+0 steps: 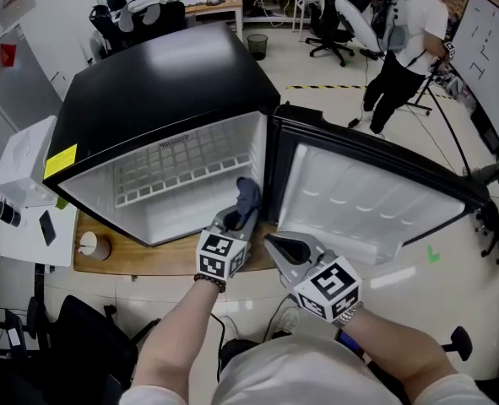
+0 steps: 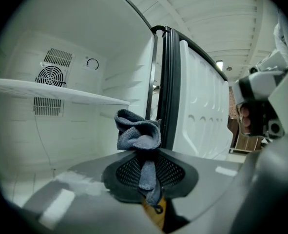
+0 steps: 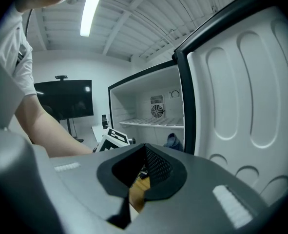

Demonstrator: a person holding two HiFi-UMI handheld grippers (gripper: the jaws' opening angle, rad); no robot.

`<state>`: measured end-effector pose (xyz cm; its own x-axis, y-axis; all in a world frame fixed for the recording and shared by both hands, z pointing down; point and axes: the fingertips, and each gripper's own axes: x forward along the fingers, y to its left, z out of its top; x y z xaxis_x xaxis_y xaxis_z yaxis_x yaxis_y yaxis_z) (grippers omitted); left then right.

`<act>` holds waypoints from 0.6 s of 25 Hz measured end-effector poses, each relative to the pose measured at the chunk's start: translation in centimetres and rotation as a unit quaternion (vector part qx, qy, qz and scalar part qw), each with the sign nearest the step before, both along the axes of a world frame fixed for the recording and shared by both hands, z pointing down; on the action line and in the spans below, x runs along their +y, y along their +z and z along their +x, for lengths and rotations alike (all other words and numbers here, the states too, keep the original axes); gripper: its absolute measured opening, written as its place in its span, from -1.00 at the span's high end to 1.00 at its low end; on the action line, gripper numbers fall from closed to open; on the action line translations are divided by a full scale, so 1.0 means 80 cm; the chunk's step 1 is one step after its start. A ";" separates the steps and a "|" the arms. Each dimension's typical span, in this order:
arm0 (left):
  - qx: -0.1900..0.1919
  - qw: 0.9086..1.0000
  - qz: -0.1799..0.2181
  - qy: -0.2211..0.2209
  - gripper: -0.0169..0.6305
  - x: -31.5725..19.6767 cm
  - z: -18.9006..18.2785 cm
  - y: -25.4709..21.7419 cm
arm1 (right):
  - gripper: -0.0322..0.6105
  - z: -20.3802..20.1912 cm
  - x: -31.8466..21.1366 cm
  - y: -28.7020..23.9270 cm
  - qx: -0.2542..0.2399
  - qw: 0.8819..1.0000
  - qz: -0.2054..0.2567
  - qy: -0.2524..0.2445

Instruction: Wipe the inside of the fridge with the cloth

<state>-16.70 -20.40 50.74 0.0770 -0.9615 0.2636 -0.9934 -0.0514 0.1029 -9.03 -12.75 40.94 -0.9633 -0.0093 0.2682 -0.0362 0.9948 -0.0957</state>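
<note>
A small black fridge (image 1: 148, 91) stands open on a wooden board, its white door (image 1: 359, 205) swung out to the right. My left gripper (image 1: 236, 218) is at the fridge's lower right front corner, shut on a bunched blue-grey cloth (image 1: 247, 194). In the left gripper view the cloth (image 2: 139, 133) sticks up from between the jaws, just before the white interior and its wire shelf (image 2: 51, 92). My right gripper (image 1: 274, 245) is shut and holds nothing, low in front of the door. The right gripper view looks into the fridge (image 3: 156, 113), where the cloth (image 3: 173, 140) shows.
A white box (image 1: 21, 167) and a paper cup (image 1: 89, 245) sit left of the fridge. A person (image 1: 405, 40), office chairs (image 1: 338, 19) and desks are at the back. A whiteboard (image 1: 485, 40) stands at the right.
</note>
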 end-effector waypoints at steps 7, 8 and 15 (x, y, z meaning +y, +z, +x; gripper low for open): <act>-0.005 0.999 0.005 0.053 0.78 0.037 0.010 -0.017 | 0.86 0.002 -0.015 0.015 0.027 0.999 -0.002 0.043; -0.006 0.998 0.007 0.061 0.78 0.043 0.011 -0.021 | 0.85 0.002 -0.017 0.016 0.030 0.998 -0.002 0.047; 0.000 0.990 0.026 0.139 0.77 0.073 0.030 -0.053 | 0.48 0.002 -0.028 0.033 0.053 0.997 -0.016 0.059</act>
<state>-14.29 -14.57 46.48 0.3405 -0.9157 0.2134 -0.9401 -0.3278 0.0935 -8.90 -15.01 43.56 -0.9223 -0.1104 0.3703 -0.1639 0.9796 -0.1160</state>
